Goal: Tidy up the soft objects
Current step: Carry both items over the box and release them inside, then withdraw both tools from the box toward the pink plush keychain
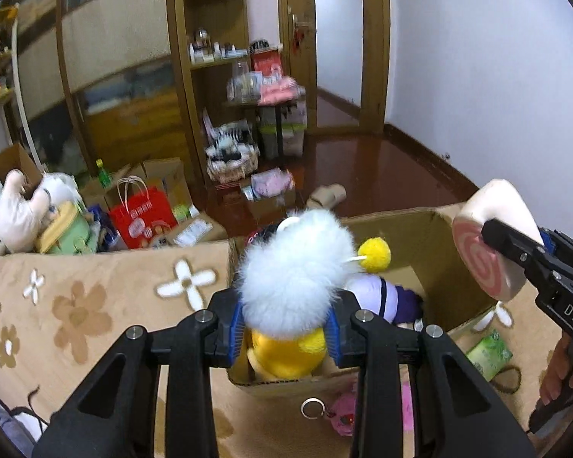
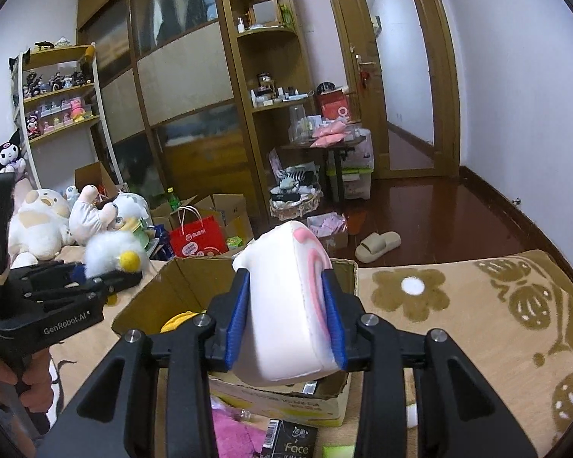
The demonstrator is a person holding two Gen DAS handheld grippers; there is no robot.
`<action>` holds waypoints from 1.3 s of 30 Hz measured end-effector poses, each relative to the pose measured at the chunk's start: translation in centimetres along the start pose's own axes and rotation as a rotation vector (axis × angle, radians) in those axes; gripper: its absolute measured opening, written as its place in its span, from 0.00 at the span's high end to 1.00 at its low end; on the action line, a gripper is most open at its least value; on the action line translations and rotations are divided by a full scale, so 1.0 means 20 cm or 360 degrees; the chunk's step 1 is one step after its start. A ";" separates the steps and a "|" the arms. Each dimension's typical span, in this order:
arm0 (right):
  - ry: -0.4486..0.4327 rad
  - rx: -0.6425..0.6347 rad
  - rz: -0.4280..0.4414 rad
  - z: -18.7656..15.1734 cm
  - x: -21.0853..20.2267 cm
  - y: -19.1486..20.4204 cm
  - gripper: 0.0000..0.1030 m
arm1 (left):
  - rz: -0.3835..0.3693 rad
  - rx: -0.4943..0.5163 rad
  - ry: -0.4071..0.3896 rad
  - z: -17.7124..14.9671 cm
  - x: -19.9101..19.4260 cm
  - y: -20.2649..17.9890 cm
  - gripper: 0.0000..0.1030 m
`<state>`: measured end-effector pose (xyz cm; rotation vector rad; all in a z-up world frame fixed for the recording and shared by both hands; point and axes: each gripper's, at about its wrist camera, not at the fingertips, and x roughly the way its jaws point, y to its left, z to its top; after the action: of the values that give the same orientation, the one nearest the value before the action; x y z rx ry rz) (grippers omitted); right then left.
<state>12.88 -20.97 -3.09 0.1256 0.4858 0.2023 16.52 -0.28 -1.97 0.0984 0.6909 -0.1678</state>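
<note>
Brown wardrobes and cluttered shelves line the far wall, and nearer me a beige flower-patterned blanket (image 1: 95,305) spreads over what looks like a bed, with an open brown cardboard box (image 1: 412,236) sitting on it. That box is my landmark.

Left claw (image 1: 286,328) is closed on a fluffy white-and-yellow plush toy (image 1: 290,290) and hangs directly above the box's near-left corner. The toy stands roughly upright between the blue pads, white fur on top, yellow body pointing down into the box, where a purple-and-white plush (image 1: 386,297) already lies.

Right claw (image 2: 286,324) grips a white squishy foam slice with a pink swirl (image 2: 282,305); its jaws are easing apart a little, yet the pads touch both flat faces of the slice. It hovers over the box's right side, above the rim. The slice's long axis runs away from the claw toward the box's far wall, narrow edge up, swirl face turned toward the left claw.

I judge both toys only need to go down: the box mouth lies straight below each, and the left claw looks the nearer to the bottom. Beside the box's near wall, a pink keyring plush (image 1: 343,416) lies on the blanket.
</note>
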 end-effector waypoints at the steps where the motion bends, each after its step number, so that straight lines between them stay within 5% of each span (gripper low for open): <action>1: -0.0003 -0.0005 0.0008 -0.01 0.01 0.01 0.62 | 0.0005 0.0010 0.0004 -0.01 0.01 0.00 0.68; 10: 0.0095 0.0035 0.0053 -0.07 0.10 0.00 0.56 | 0.0028 0.0081 0.0070 -0.04 0.07 -0.06 0.65; 15: 0.0121 0.0035 0.0055 -0.09 0.12 0.00 0.55 | 0.0045 0.0097 0.0047 -0.04 0.06 -0.07 0.49; 21: 0.0145 0.0060 0.0053 -0.10 0.13 -0.02 0.49 | 0.0068 0.0105 0.0043 -0.06 0.03 -0.08 0.46; 39: 0.0081 0.0079 -0.0003 -0.08 -0.12 -0.02 0.12 | 0.0089 0.0078 -0.0011 -0.13 -0.19 -0.08 0.12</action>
<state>10.15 -21.67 -3.54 0.1688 0.5418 0.1922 11.77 -1.00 -1.64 0.1642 0.6765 -0.1313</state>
